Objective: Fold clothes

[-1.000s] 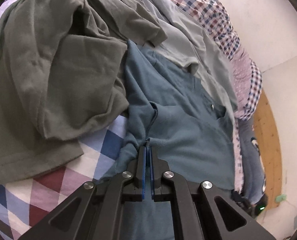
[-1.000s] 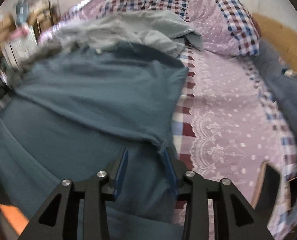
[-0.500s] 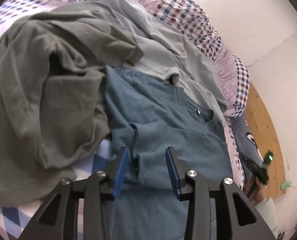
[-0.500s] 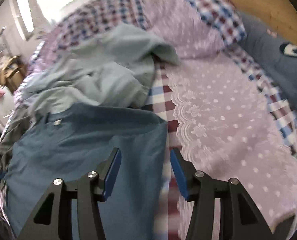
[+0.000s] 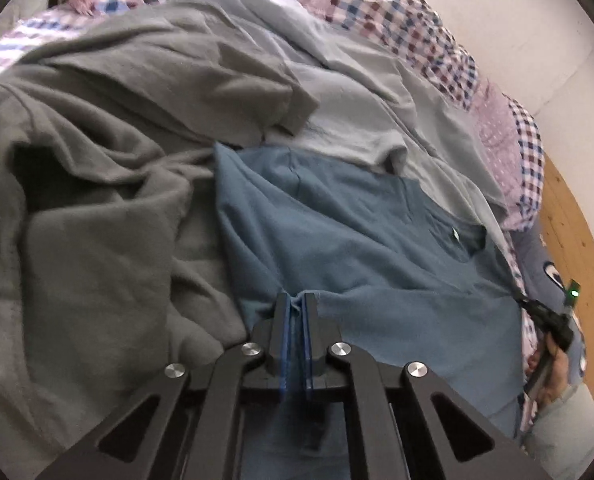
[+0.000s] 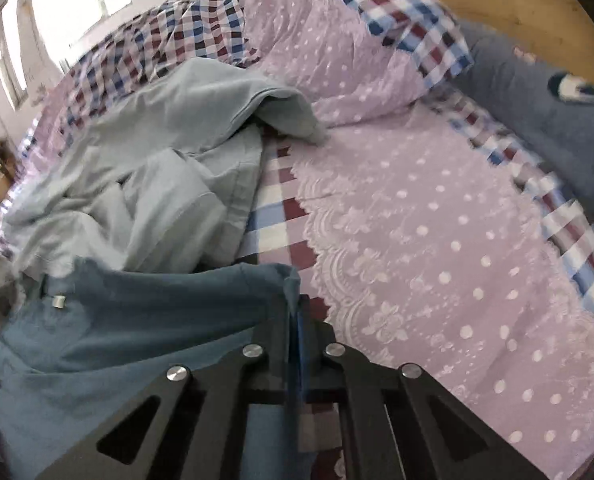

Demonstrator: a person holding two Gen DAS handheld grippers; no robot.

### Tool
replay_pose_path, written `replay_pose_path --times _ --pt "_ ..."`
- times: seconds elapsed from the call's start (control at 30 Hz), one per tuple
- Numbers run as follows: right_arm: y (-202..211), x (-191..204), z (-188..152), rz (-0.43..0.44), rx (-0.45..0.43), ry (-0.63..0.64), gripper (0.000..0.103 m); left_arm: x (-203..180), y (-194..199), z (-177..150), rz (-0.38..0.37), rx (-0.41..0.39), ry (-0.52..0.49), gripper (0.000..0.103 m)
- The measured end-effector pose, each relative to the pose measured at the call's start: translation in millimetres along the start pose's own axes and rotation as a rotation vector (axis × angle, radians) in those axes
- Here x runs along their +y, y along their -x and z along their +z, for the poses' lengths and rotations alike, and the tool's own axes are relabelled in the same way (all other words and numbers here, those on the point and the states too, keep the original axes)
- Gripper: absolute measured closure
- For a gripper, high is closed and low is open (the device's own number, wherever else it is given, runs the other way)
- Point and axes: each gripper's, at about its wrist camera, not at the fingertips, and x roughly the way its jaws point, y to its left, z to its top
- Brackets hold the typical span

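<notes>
Left wrist view: left gripper (image 5: pixel 295 308) with fingers clamped on a bunched fold of the soft teal-blue cotton t-shirt (image 5: pixel 377 248), spread across the bed; crumpled dark grey fleecy garment (image 5: pixel 97 184) heaped beside it, touching.

Right wrist view: right gripper (image 6: pixel 295 312) pinched shut on the t-shirt's edge (image 6: pixel 157 300), beside a rumpled pale grey-blue shirt (image 6: pixel 169 176) on the lilac dotted, lace-trimmed quilt (image 6: pixel 437 216).

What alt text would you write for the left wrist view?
The left gripper is shut on a fold of a blue T-shirt spread on a bed. A crumpled grey garment lies left of it, a pale one behind.
</notes>
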Motion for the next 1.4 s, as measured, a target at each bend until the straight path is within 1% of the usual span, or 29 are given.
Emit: replay_pose_path --times 0.07,0.1,0.13,0.2,0.23,0.27,0.3,0.33,0.37,0.43,0.47,0.5,0.53,0.57,0.6,0.67,0.73,0.83,0.93,1.0,1.13,1.2,1.27,1.33,1.4 --pt "-17.1 6.4 -3.2 -0.041 0.075 0.025 0.101 -0.4 0.5 -1.5 0.017 -0.016 -0.007 0.099" --pt "-20.9 8.9 -3.8 -0.06 0.093 0.039 0.101 -0.6 0.7 -2.3 0.025 -0.024 -0.011 0.099" --pt "-20.9 10.6 -3.6 -0.075 0.095 0.047 0.097 -0.8 1.0 -3.1 0.033 -0.032 -0.014 0.098" --pt "-8.5 10.4 -1.7 -0.15 0.079 0.038 0.064 -1.3 1.5 -4.6 0.05 -0.048 -0.021 0.095" --pt "2.0 10.7 -1.2 -0.189 0.054 0.037 0.06 -1.5 1.7 -5.3 0.058 -0.056 -0.025 0.095" --pt "16.6 12.6 -2.1 -0.208 0.019 0.041 0.06 -1.7 2.0 -6.1 0.067 -0.064 -0.028 0.094" --pt "33.4 15.2 -3.8 -0.217 -0.022 0.047 0.06 -1.9 2.2 -6.9 0.075 -0.072 -0.032 0.088" --pt "51.4 19.6 -8.0 -0.195 -0.056 0.057 0.059 -1.6 4.0 -7.6 0.081 -0.081 -0.033 0.083" --pt "70.1 25.0 -13.5 -0.157 -0.086 0.068 0.056 0.2 10.7 -7.9 0.078 -0.095 -0.026 0.076" --pt "104.4 36.2 -30.6 -0.098 -0.139 0.097 0.055 5.2 30.6 -9.0 0.058 -0.149 -0.004 0.067" --pt "120.9 41.4 -42.4 -0.074 -0.162 0.106 0.053 8.8 42.5 -10.2 0.042 -0.186 0.01 0.059" --pt "137.3 46.4 -55.5 -0.051 -0.185 0.112 0.05 13.3 56.0 -12.1 0.02 -0.232 0.026 0.048" --pt "151.5 50.4 -68.9 -0.021 -0.199 0.11 0.05 17.7 68.6 -14.4 0.002 -0.273 0.041 0.044" --pt "164.7 53.9 -84.0 0.02 -0.206 0.096 0.049 22.0 78.3 -17.8 -0.002 -0.293 0.054 0.035" --pt "176.0 57.3 -98.7 0.058 -0.212 0.081 0.049 26.2 88.1 -21.1 -0.006 -0.314 0.067 0.031" --pt "197.1 65.1 -129.0 0.124 -0.225 0.055 0.049 34.8 106.3 -29.0 -0.013 -0.347 0.092 0.028" --pt "213.9 77.0 -159.0 0.163 -0.229 0.065 0.049 44.0 115.3 -45.8 -0.017 -0.316 0.121 0.028" --pt "225.0 96.1 -191.1 0.175 -0.211 0.133 0.049 58.0 128.7 -71.1 -0.022 -0.269 0.163 0.028" --pt "226.4 104.9 -212.7 0.201 -0.182 0.159 0.049 71.9 142.1 -96.4 -0.028 -0.222 0.205 0.028" --pt "225.3 107.1 -222.2 0.214 -0.168 0.17 0.049 79.2 147.7 -111.5 -0.034 -0.176 0.23 0.028" --pt "222.2 109.8 -229.9 0.211 -0.167 0.189 0.049 83.8 159.6 -134.4 -0.041 -0.125 0.246 0.028" --pt "222.8 107.9 -230.2 0.214 -0.17 0.176 0.049 79.4 165.2 -142.7 -0.02 -0.115 0.214 0.028" --pt "224.6 104.8 -230.4 0.223 -0.174 0.156 0.049 72.4 170.4 -148.3 -0.009 -0.123 0.163 0.028" --pt "225.5 102.5 -231.0 0.224 -0.173 0.143 0.048 66.4 173.7 -152.3 -0.025 -0.129 0.124 0.028" --pt "225.7 101.5 -232.3 0.222 -0.171 0.141 0.048 65.9 169.7 -155.6 -0.079 -0.1 0.141 0.028"
